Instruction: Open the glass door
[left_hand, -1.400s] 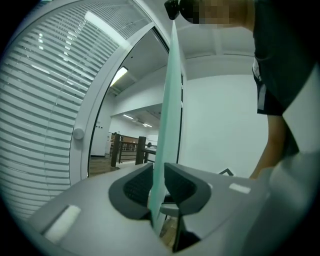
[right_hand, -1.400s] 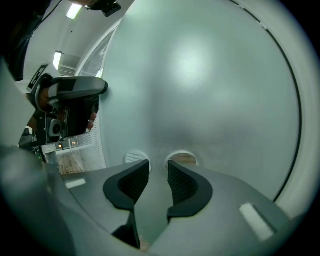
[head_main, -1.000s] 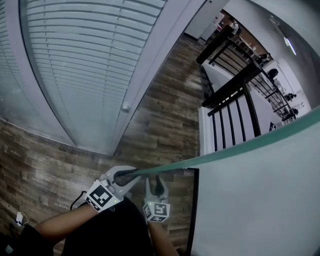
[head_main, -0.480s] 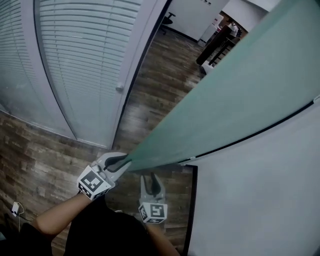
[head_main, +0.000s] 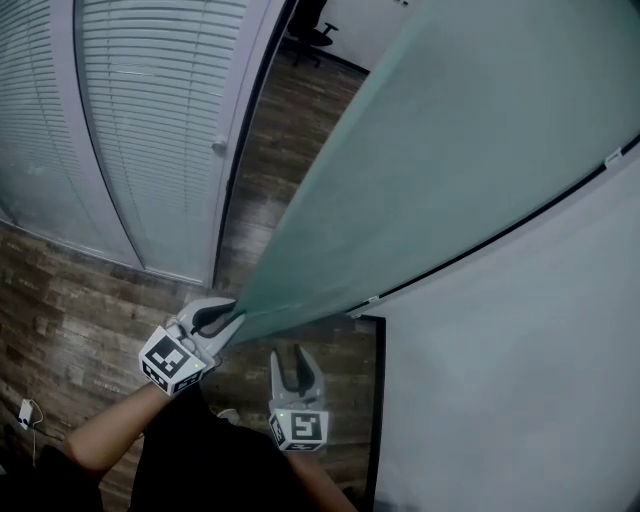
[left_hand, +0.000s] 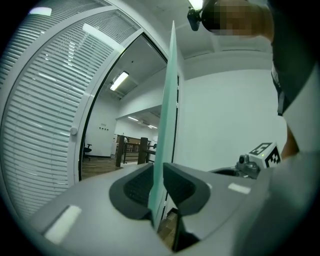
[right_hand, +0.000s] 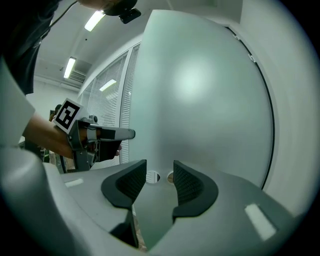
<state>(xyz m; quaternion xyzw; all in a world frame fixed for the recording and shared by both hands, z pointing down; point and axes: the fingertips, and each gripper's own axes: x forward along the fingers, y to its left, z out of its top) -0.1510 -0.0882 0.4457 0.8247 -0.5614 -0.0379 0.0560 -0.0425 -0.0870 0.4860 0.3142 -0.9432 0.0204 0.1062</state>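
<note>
Glass door (head_main: 430, 170): frosted pale-green pane w/ thin edge, standing ajar, slanting from bottom left to top right. L gripper (head_main: 224, 320) clamps its edge. R gripper (head_main: 297, 366) jaws apart, empty, just beside pane.

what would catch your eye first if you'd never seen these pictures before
The big frosted green glass door cuts diagonally across the head view, standing partly open. The left claw pinches its near edge at lower left, while the right claw hangs open and empty just below the door. White slatted blinds fill the upper left.
</note>
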